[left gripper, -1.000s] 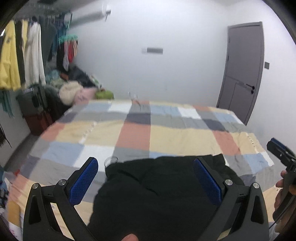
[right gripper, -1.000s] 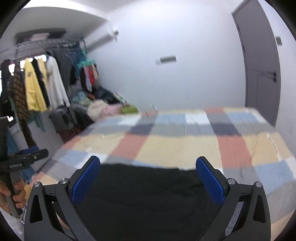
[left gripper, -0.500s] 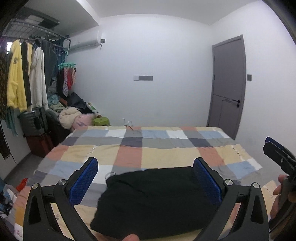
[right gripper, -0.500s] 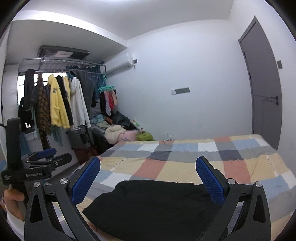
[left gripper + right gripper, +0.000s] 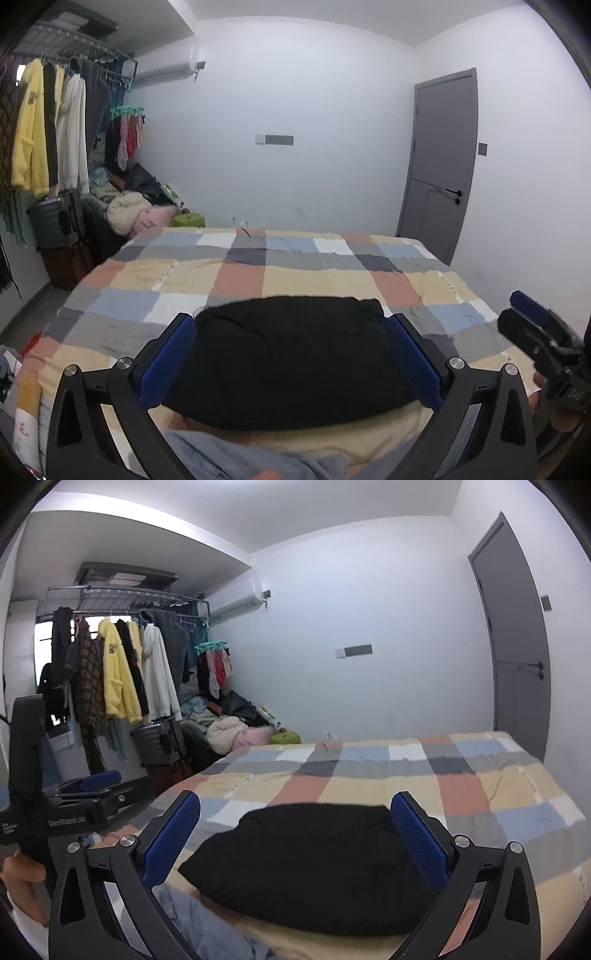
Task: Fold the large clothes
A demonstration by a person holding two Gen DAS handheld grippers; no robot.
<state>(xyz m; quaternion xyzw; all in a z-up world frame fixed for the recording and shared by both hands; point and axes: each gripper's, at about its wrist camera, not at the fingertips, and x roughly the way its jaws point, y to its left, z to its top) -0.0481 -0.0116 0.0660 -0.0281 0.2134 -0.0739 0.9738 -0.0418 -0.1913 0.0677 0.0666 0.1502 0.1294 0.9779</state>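
Observation:
A black garment (image 5: pixel 291 360) lies folded into a compact rounded block near the front edge of the checked bedspread (image 5: pixel 240 273); the right wrist view shows the same garment (image 5: pixel 314 864). My left gripper (image 5: pixel 291 332) hovers open above and in front of it, its blue pads apart with nothing between them. My right gripper (image 5: pixel 295 812) is open too, held back from the garment. In the left wrist view the right gripper (image 5: pixel 532 325) appears at the right edge. The left gripper (image 5: pixel 92 782) shows at the left edge of the right wrist view.
A clothes rail with hanging coats (image 5: pixel 122 672) stands left of the bed above a suitcase (image 5: pixel 155 742) and a heap of clothes (image 5: pixel 236 731). A grey door (image 5: pixel 439 166) is at the far right. Blue-grey cloth (image 5: pixel 243 461) lies at the near edge.
Both grippers have pulled back and tilted upward over the last second, so the garment now sits lower and farther off. The garment has stayed in place, folded.

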